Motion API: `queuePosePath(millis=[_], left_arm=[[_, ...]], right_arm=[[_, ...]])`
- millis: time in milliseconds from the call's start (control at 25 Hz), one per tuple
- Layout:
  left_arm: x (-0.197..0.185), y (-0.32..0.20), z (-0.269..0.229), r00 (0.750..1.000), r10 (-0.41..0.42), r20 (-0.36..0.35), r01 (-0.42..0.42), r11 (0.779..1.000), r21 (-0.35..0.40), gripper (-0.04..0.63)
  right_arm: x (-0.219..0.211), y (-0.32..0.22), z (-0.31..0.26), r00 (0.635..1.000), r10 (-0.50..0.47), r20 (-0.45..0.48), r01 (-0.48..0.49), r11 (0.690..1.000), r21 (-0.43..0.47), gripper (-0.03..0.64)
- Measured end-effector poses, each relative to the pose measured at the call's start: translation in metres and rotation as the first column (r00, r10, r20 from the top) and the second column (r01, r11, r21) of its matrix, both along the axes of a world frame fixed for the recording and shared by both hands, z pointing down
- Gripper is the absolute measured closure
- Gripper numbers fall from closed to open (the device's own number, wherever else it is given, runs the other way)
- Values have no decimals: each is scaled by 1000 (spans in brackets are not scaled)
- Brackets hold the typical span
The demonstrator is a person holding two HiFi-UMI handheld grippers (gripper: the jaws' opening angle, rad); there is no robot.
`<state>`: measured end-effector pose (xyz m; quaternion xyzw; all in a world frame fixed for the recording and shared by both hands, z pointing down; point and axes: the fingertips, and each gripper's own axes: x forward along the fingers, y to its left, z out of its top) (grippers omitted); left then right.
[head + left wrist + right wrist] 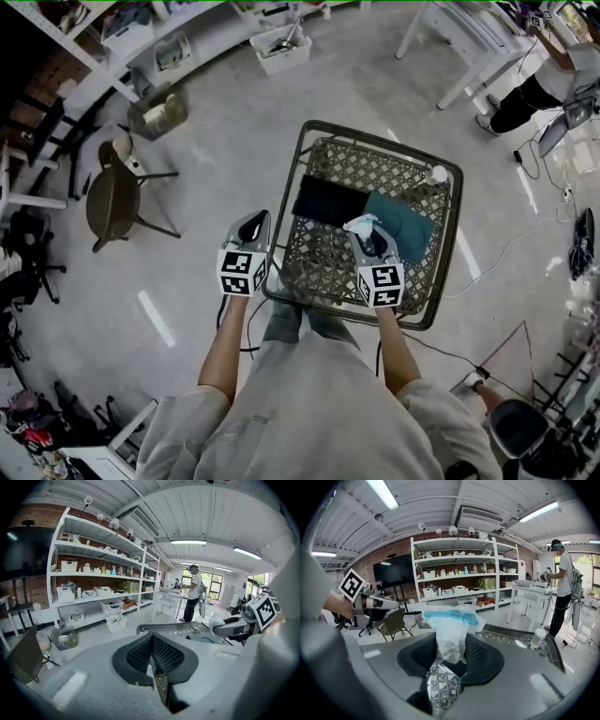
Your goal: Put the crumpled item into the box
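1. Grip (the plain reason for the pose): the right tongs (451,657) are clamped on the crumpled item (451,629), a white wrapper-like wad with a blue band. The pads pinch its narrow lower end, so the bulk is free to drop once they part.
2. The left tongs (153,652) have their jaws together with nothing between them. They sit just off the bench's (447,253) near left edge, probably parked out of the way since one pair is enough for so light a thing.
3. Where the item is: in the air, above the near part of the bench's lattice top, not resting on anything. A flat black item (326,199) and a teal item (405,225) lie just beyond it on the lattice.
4. Which of these, if either, is the box I cannot tell, so the item is held and carried but not yet delivered.
5. Axis: the wad's long axis runs along the line of the right tongs, from the pinched end out past the fingertips. It widens toward the blue-banded end, which points away from the person and towards the teal item.
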<state>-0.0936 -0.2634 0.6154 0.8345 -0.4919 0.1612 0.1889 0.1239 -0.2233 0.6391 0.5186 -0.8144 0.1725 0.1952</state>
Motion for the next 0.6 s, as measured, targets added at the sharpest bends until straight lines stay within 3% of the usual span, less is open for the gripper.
queuePosePath(millis=[600], left_arm=[[2, -4, 58, 999, 24, -26, -26, 994, -105, 592]], right_arm=[[-12, 4, 53, 999, -18, -40, 14, 993, -114, 466]])
